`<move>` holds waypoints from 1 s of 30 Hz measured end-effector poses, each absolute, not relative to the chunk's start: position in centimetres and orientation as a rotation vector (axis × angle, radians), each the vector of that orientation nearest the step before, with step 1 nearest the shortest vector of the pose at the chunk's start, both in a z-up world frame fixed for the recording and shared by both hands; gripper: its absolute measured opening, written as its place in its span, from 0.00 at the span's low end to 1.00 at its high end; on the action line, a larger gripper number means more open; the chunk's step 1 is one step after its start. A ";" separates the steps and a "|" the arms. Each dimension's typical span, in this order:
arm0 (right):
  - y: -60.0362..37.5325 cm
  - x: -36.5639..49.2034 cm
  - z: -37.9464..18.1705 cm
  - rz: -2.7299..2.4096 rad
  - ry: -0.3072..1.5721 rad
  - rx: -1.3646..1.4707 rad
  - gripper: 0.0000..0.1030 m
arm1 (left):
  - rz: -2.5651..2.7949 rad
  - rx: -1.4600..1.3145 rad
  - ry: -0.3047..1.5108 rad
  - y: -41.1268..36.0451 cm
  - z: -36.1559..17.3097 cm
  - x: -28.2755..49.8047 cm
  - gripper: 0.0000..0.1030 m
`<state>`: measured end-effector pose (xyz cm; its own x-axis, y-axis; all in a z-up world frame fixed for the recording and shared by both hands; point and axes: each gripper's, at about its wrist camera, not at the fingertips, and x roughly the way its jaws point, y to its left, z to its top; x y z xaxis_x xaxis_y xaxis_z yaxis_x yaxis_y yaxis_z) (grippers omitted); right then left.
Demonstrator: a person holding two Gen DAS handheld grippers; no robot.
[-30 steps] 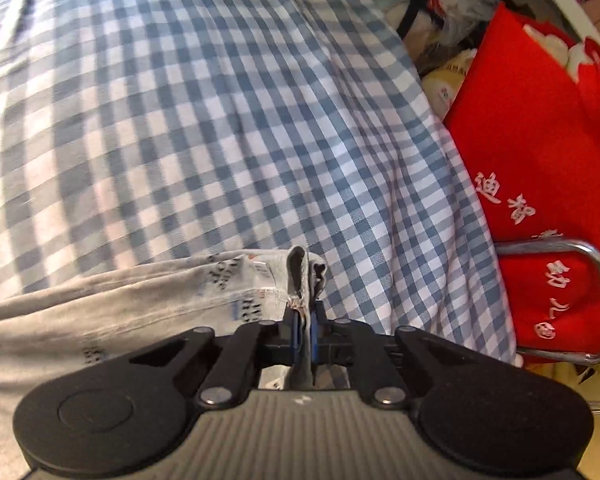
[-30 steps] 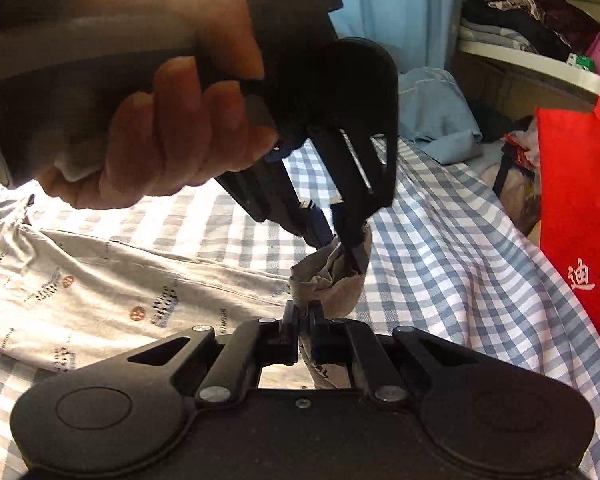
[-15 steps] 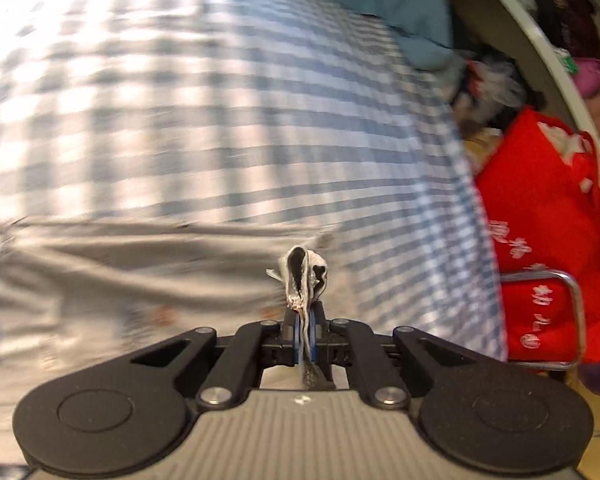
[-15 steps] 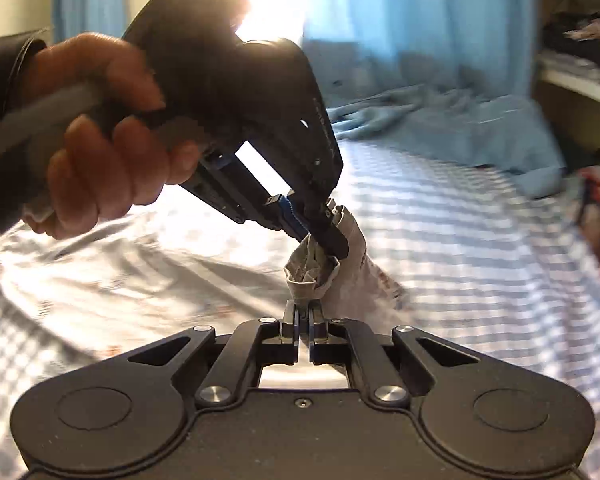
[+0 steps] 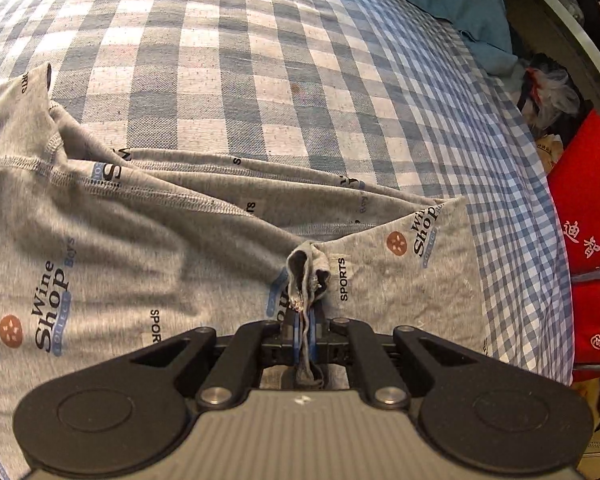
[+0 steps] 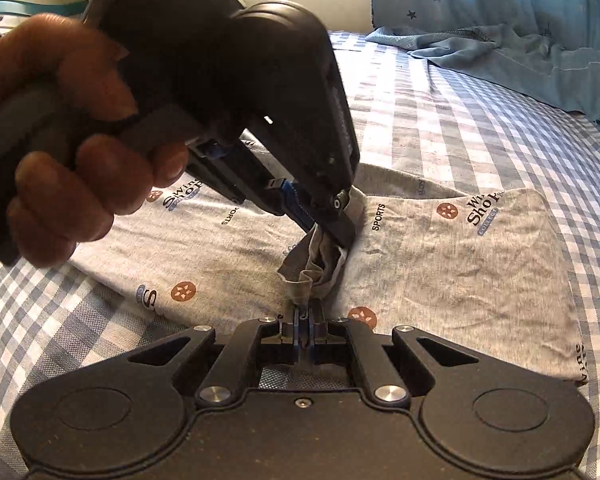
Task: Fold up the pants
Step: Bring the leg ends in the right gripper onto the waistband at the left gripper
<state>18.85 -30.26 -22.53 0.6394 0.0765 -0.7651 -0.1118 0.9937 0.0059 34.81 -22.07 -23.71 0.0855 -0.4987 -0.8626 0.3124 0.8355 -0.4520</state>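
Grey printed pants (image 5: pixel 140 240) lie spread on the blue-and-white checked bed sheet (image 5: pixel 260 60), folded over on themselves. My left gripper (image 5: pixel 305 320) is shut on a bunched grey cuff of the pants, low over the cloth. My right gripper (image 6: pixel 303 320) is shut on another bunched cuff of the pants (image 6: pixel 440 264), right beside the left gripper (image 6: pixel 332 224), which shows in the right wrist view held by a hand. The two pinched cuffs touch each other.
A red bag with white characters (image 5: pixel 592 240) stands beside the bed on the right. A blue-grey garment (image 6: pixel 520 56) lies crumpled at the far end of the bed. The bed's right edge (image 5: pixel 540 280) drops off near the pants.
Both grippers carried the pinched cuffs across and down over the rest of the pants. The pants now lie folded under them, much closer to both cameras.
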 end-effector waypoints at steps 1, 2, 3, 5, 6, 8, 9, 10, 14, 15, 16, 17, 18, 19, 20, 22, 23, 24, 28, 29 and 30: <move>-30.1 18.8 -22.5 0.107 0.873 -0.050 0.04 | -0.608 -0.159 1.357 -22.2 -23.7 34.8 0.04; -30.1 18.7 -22.4 0.106 0.874 -0.052 0.04 | -0.606 -0.154 1.358 -22.3 -23.7 34.9 0.04; -30.1 18.7 -22.4 0.104 0.875 -0.050 0.04 | -0.604 -0.153 1.360 -22.4 -23.7 34.9 0.04; -30.1 18.8 -22.7 0.102 0.878 -0.048 0.04 | -0.601 -0.152 1.364 -22.4 -23.8 34.9 0.04; -30.2 18.8 -22.7 0.099 0.879 -0.047 0.04 | -0.604 -0.149 1.366 -21.8 -23.8 34.8 0.04; -30.3 19.0 -22.8 0.093 0.881 -0.045 0.04 | -0.604 -0.146 1.369 -21.9 -23.8 34.8 0.04; -30.2 19.1 -22.8 0.091 0.881 -0.045 0.04 | -0.605 -0.144 1.370 -21.9 -23.8 34.8 0.04; -30.2 19.2 -22.9 0.090 0.880 -0.043 0.04 | -0.604 -0.142 1.371 -22.0 -23.9 34.9 0.04; -30.5 19.2 -23.0 0.091 0.879 -0.032 0.04 | -0.598 -0.145 1.377 -22.3 -24.0 34.9 0.04; -30.5 19.2 -23.0 0.090 0.880 -0.031 0.04 | -0.596 -0.146 1.378 -22.3 -24.0 34.9 0.04; -30.5 19.2 -23.0 0.091 0.880 -0.031 0.04 | -0.597 -0.147 1.380 -22.3 -24.0 34.9 0.04; -30.5 19.2 -23.0 0.092 0.880 -0.031 0.04 | -0.596 -0.147 1.380 -22.4 -24.0 34.9 0.04; -30.4 19.2 -22.9 0.090 0.879 -0.032 0.04 | -0.594 -0.146 1.379 -22.5 -23.8 34.9 0.04; -30.4 19.2 -22.9 0.089 0.878 -0.033 0.04 | -0.596 -0.147 1.374 -22.4 -23.6 34.8 0.03; -30.5 19.2 -22.7 0.087 0.877 -0.033 0.04 | -0.603 -0.150 1.371 -22.4 -23.3 34.7 0.03; -30.5 19.1 -22.0 0.081 0.870 -0.033 0.04 | -0.621 -0.162 1.364 -22.3 -22.4 34.6 0.03; -30.4 19.1 -21.6 0.084 0.864 -0.036 0.04 | -0.632 -0.165 1.358 -22.1 -21.6 34.5 0.03; -30.3 19.0 -20.9 0.089 0.858 -0.045 0.04 | -0.648 -0.171 1.347 -21.7 -20.8 34.4 0.03; -28.8 19.0 -17.9 0.147 0.841 -0.085 0.04 | -0.674 -0.199 1.309 -18.6 -18.2 34.2 0.03; -28.2 19.1 -17.3 0.170 0.838 -0.099 0.04 | -0.668 -0.213 1.303 -17.3 -17.5 34.4 0.03; -27.4 19.3 -16.7 0.197 0.837 -0.112 0.04 | -0.667 -0.227 1.295 -16.0 -16.9 34.6 0.03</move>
<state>19.30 -27.36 -16.71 0.6528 0.1293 -0.7464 -0.2176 0.9758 -0.0212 34.62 -15.99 -16.87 0.1179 -0.5725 -0.8114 0.3282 0.7936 -0.5123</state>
